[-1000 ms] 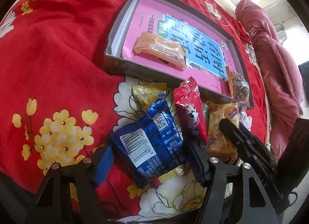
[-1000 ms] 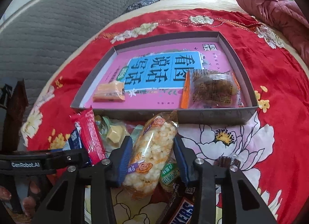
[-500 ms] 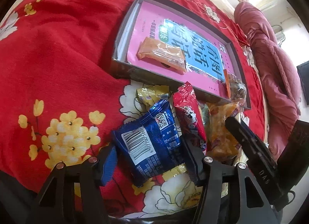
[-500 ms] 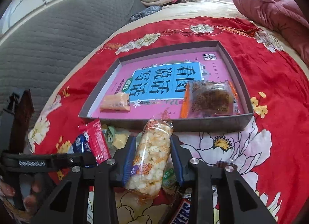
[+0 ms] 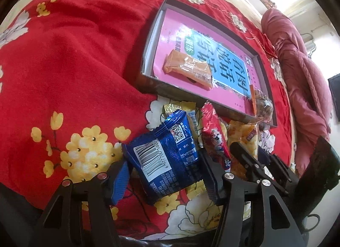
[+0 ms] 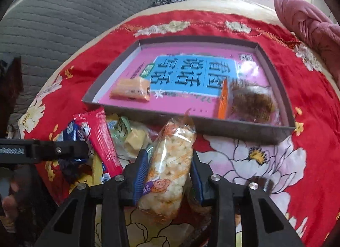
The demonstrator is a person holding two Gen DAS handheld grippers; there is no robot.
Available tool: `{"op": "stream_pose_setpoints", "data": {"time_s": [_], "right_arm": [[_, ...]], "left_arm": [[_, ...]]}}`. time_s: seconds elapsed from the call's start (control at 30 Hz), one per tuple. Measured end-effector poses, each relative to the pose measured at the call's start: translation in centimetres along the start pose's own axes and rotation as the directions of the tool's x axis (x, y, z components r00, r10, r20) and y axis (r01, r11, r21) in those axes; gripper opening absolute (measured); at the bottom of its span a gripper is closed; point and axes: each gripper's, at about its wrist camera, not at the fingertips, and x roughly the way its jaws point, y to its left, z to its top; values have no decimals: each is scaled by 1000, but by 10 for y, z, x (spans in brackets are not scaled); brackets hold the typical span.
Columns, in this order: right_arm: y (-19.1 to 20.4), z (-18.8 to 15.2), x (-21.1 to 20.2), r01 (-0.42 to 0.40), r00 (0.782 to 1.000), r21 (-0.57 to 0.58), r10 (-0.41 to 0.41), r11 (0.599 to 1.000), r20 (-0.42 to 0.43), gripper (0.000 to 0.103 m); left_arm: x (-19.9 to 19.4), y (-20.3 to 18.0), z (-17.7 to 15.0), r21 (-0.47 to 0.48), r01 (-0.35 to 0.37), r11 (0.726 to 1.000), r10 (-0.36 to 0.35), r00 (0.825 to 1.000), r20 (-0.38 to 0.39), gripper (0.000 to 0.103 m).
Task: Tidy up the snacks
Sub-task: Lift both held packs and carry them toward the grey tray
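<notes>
The left gripper (image 5: 164,177) has its two black fingers with blue ribbed pads (image 5: 119,180) pinching a crinkly blue foil snack packet with a white barcode label (image 5: 164,159), one pad against each side edge, the packet standing up between them. The right gripper (image 6: 166,180) grips a clear plastic bag of pale puffed rice snacks (image 6: 169,164), its fingers just easing apart with the bag between them and the pads against its sides. From the blue packet, a slim red foil snack stick (image 5: 214,136) lies at three o'clock, and a gold-wrapped sweet (image 5: 180,106) peeks out at twelve. At twelve o'clock from the puffed bag sits a shallow grey cardboard tray lined with a pink and blue printed sheet (image 6: 250,133); inside, an orange wrapped wafer bar (image 6: 130,91) lies at its nine o'clock side and a clear packet holding a brown cake (image 6: 250,102) at three. Everything rests on a bed spread with a red blanket patterned with white and yellow flowers (image 5: 70,59). A rose-pink quilt (image 6: 308,27) is bunched at two o'clock, a grey quilted headboard (image 6: 63,19) at ten.
</notes>
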Motion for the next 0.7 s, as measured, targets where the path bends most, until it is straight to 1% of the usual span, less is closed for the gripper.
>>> {"op": "stream_pose_setpoints", "data": {"time_s": [0.1,0.3,0.47,0.53,0.7], "right_arm": [[0,1,-4,-4,1000,0,4,1000,31,37],[-13,3,-18,-36,996,64,30,997,89,34],[-26,5,-31,-85,987,135,65,987,145,32],[-28,5,-32,-87,986,142,65,986,152,32],[-32,5,-34,-132,981,169,105,977,163,32]], "left_arm": [[-3,-1,1,6,-1,1000,1,1000,13,62],[-11,-2,4,17,0,1000,-1,999,40,62],[-18,-2,6,17,1,1000,-2,998,64,62],[-22,-2,7,19,-1,1000,-1,997,77,62],[-33,-1,11,17,-5,1000,3,993,115,62]]}}
